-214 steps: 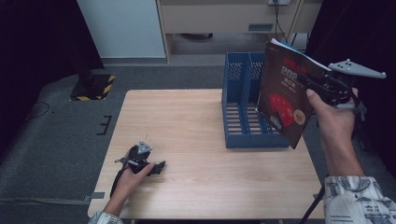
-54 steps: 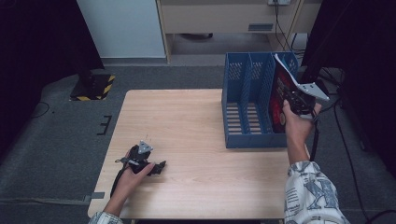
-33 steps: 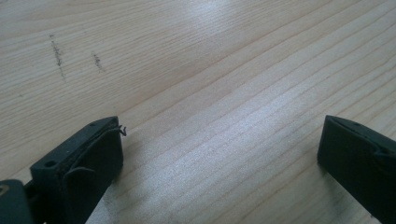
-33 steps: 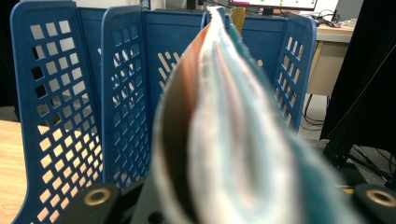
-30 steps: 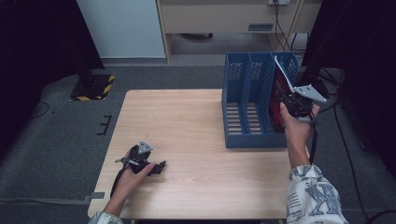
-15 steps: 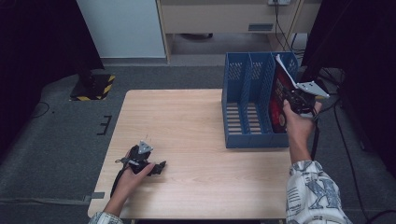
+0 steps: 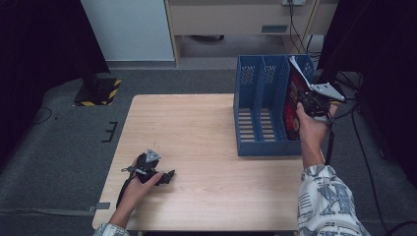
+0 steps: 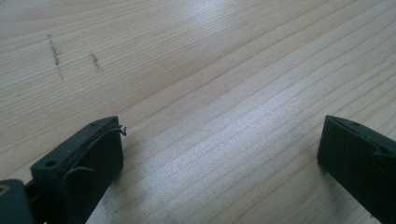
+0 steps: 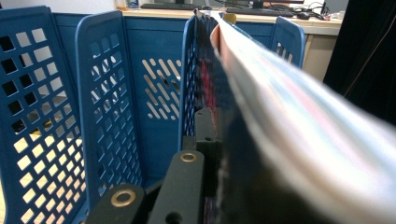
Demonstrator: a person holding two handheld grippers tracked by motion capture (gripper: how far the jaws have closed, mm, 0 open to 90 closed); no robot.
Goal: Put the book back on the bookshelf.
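**Magazine stands in the rightmost slot, right claw clamped on it**

On the light wooden desk (image 7: 206, 132) stands a blue plastic file rack with perforated dividers (image 7: 260, 113), set toward the desk's far right side. A glossy magazine with a dark red cover (image 7: 294, 105) stands in the rack's rightmost compartment, leaning slightly, its top corner above the rack's rim. The right claw (image 7: 306, 101) grips the magazine's near edge, held from behind by the person's right hand (image 7: 311, 129), whose patterned sleeve enters at the bottom right. In the right gripper view the jaws are closed tight against the magazine (image 9: 280, 140), whose pages curve away to the right, with the blue dividers (image 9: 107, 107) to the left.

The left claw (image 7: 167, 176) lies low on the desk near its front left corner, under the person's left hand (image 7: 142, 179), well apart from the rack. In the left gripper view its jaws stand wide apart over bare wood grain (image 8: 210, 93), holding nothing.
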